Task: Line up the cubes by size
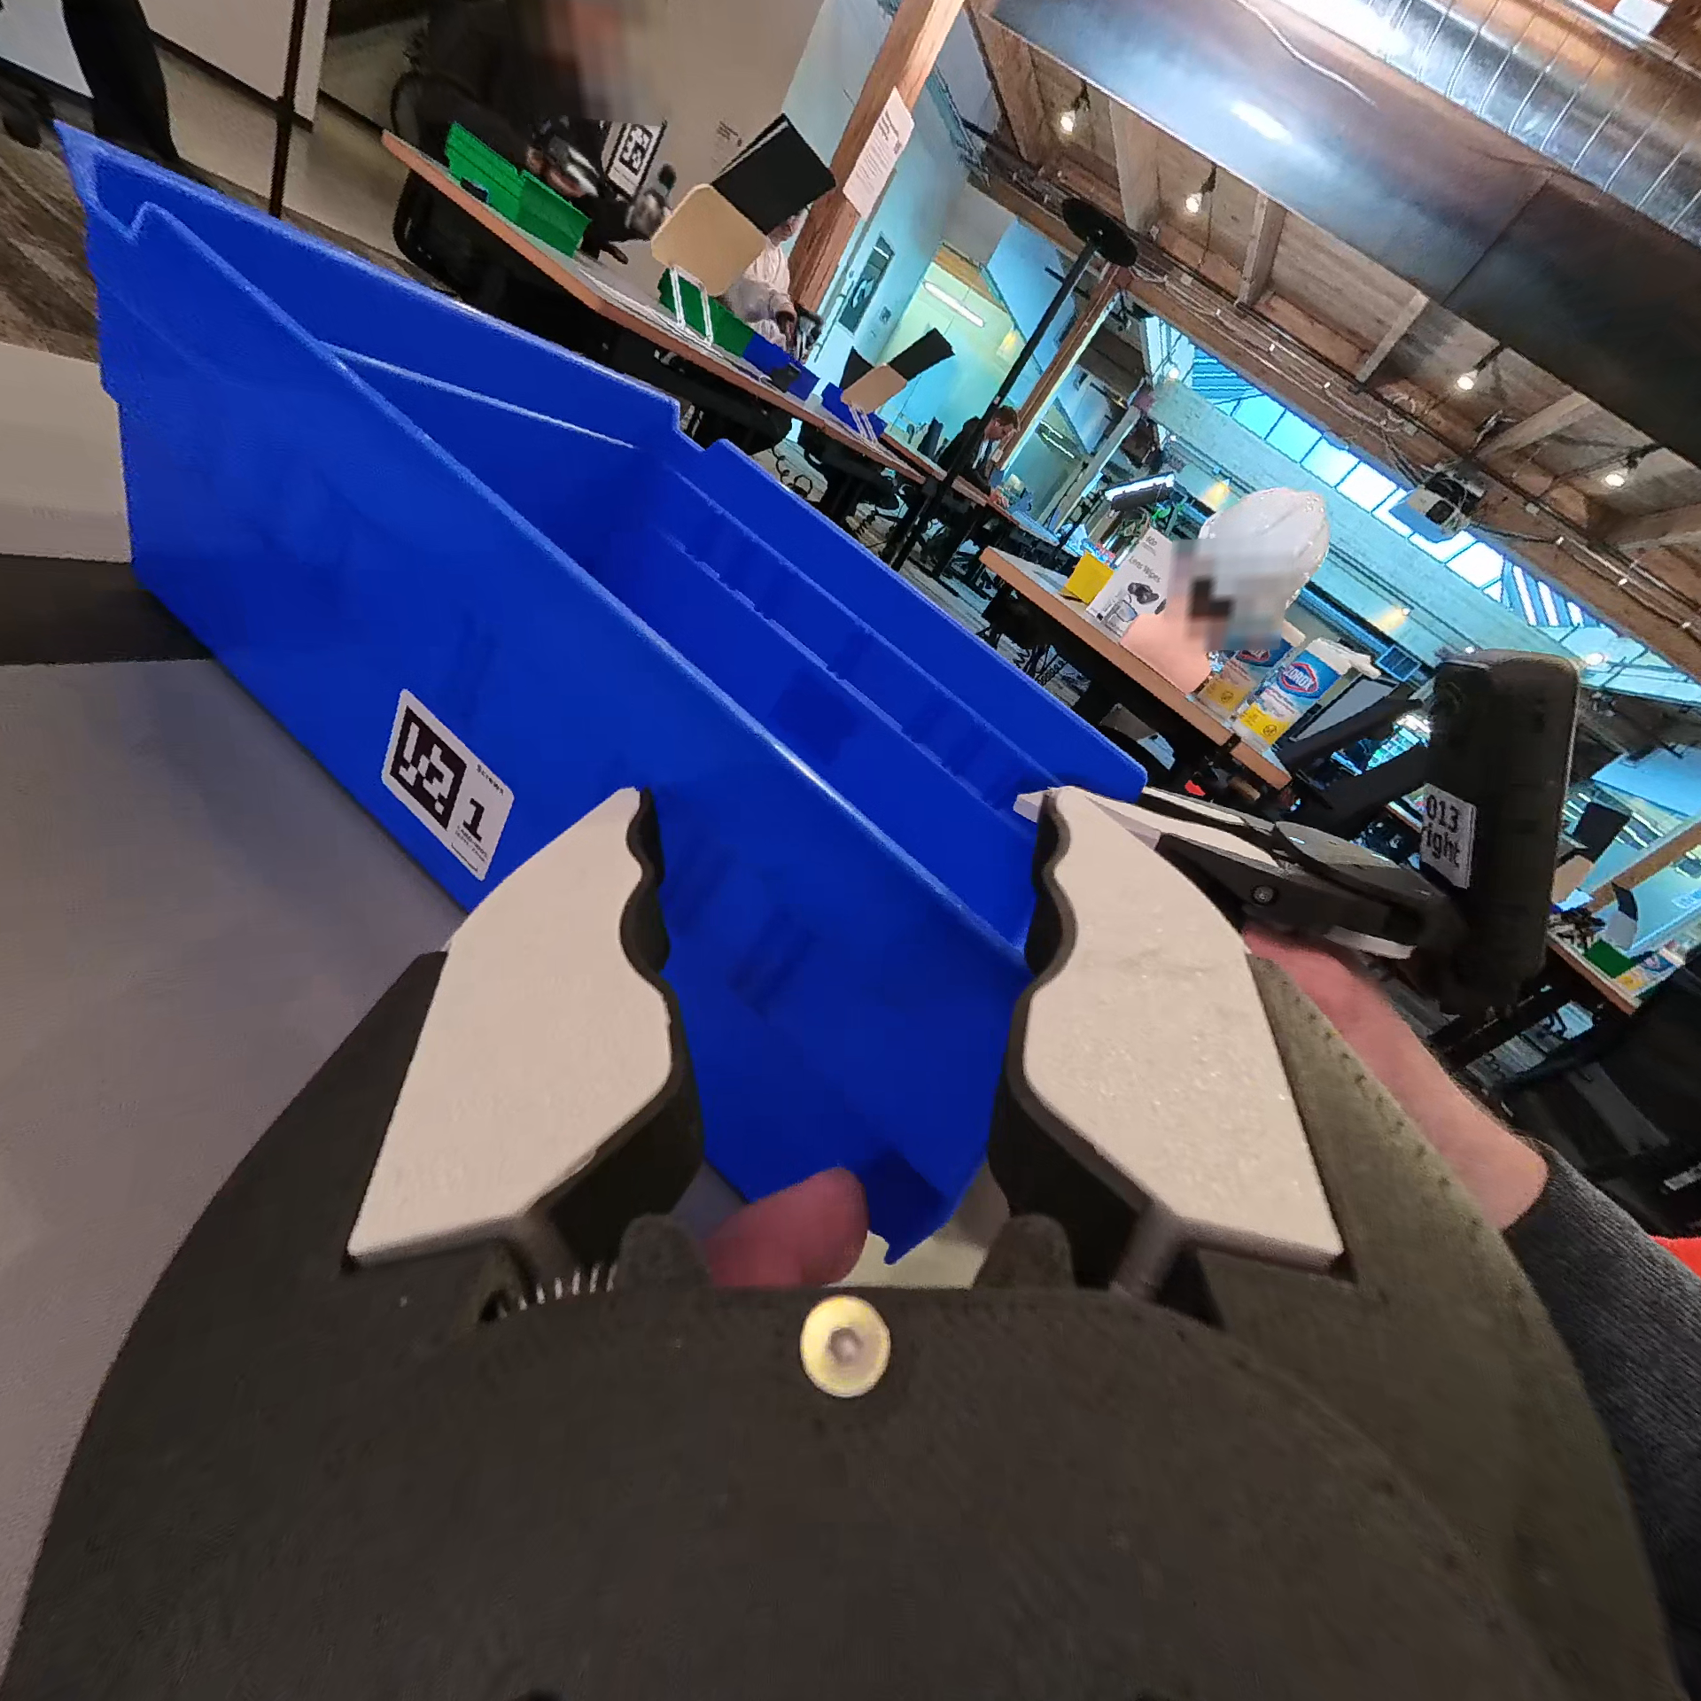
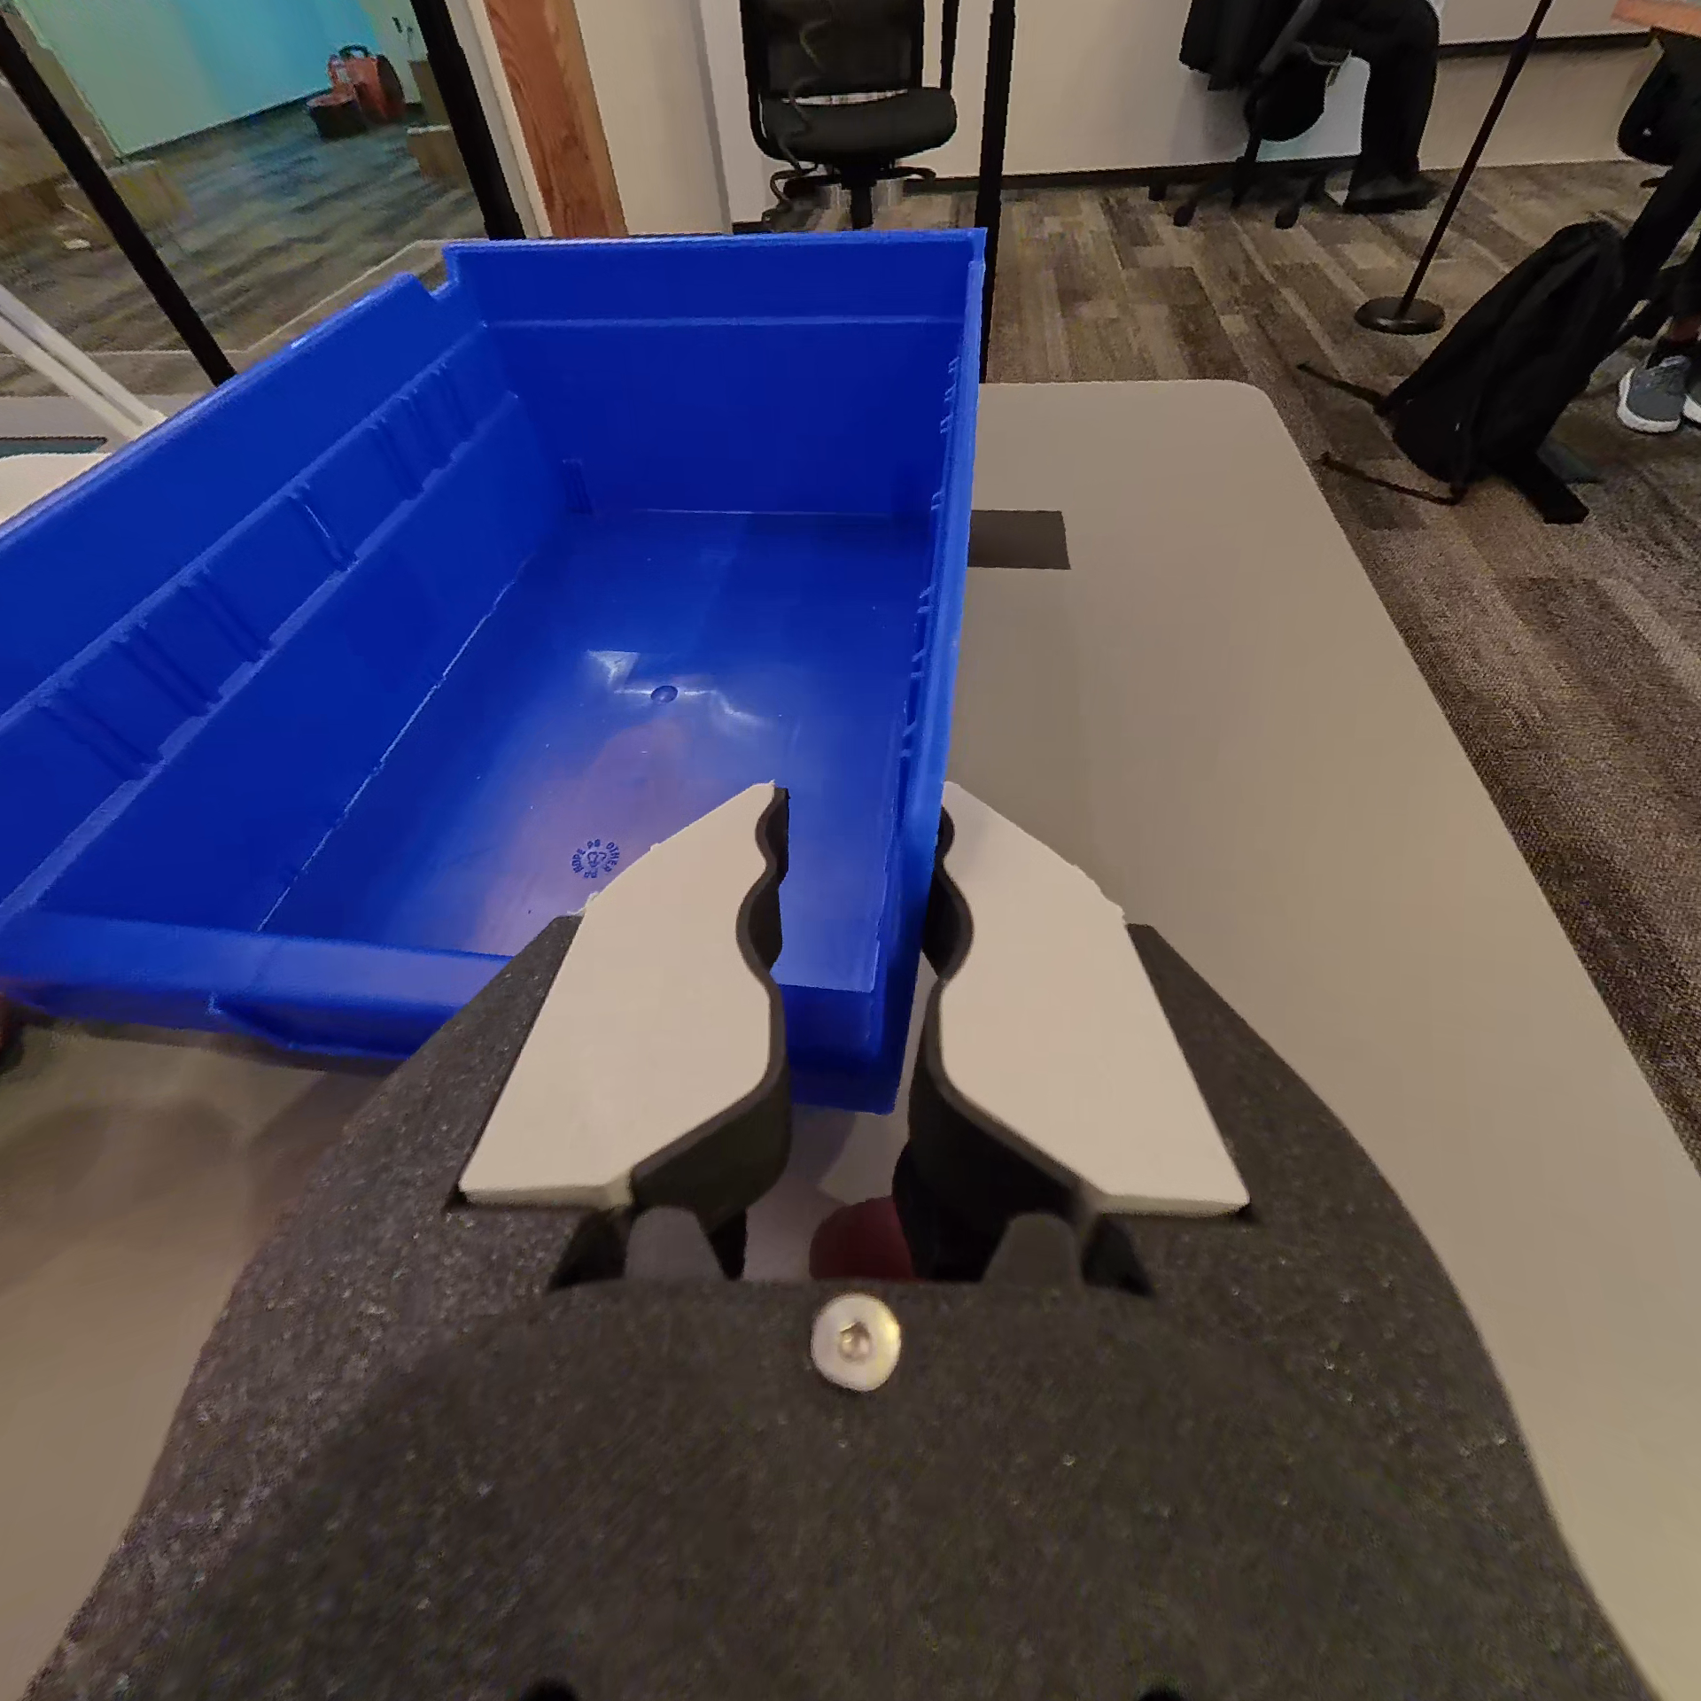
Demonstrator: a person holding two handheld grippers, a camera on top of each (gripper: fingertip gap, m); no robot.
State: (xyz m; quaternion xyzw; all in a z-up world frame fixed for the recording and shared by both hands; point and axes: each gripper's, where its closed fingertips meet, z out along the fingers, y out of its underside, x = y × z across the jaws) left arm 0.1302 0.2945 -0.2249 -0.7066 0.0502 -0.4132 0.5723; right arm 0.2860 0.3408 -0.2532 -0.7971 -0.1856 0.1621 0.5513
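No cubes show in either view. A blue plastic bin [image 2: 644, 644] stands empty on the grey table [image 2: 1197, 736]. My right gripper [image 2: 865, 796] straddles the bin's right wall [image 2: 934, 736]: the left finger [image 2: 681, 966] is inside the bin and the right finger [image 2: 1040, 966] is outside against the wall. A gap shows between the inner pad and the wall. My left gripper [image 1: 842, 810] is wide open, with a near corner of the bin [image 1: 828, 1058] between its fingers; neither pad clearly presses on it. The right gripper [image 1: 1289, 856] also shows in the left wrist view, at the bin's far end.
A black-and-white marker sticker [image 1: 446, 782] is on the bin's outer side. A black tape patch [image 2: 1017, 538] lies on the table past the bin. The table's right edge [image 2: 1436, 828] drops to carpet. Other tables, chairs, stands and people are in the background.
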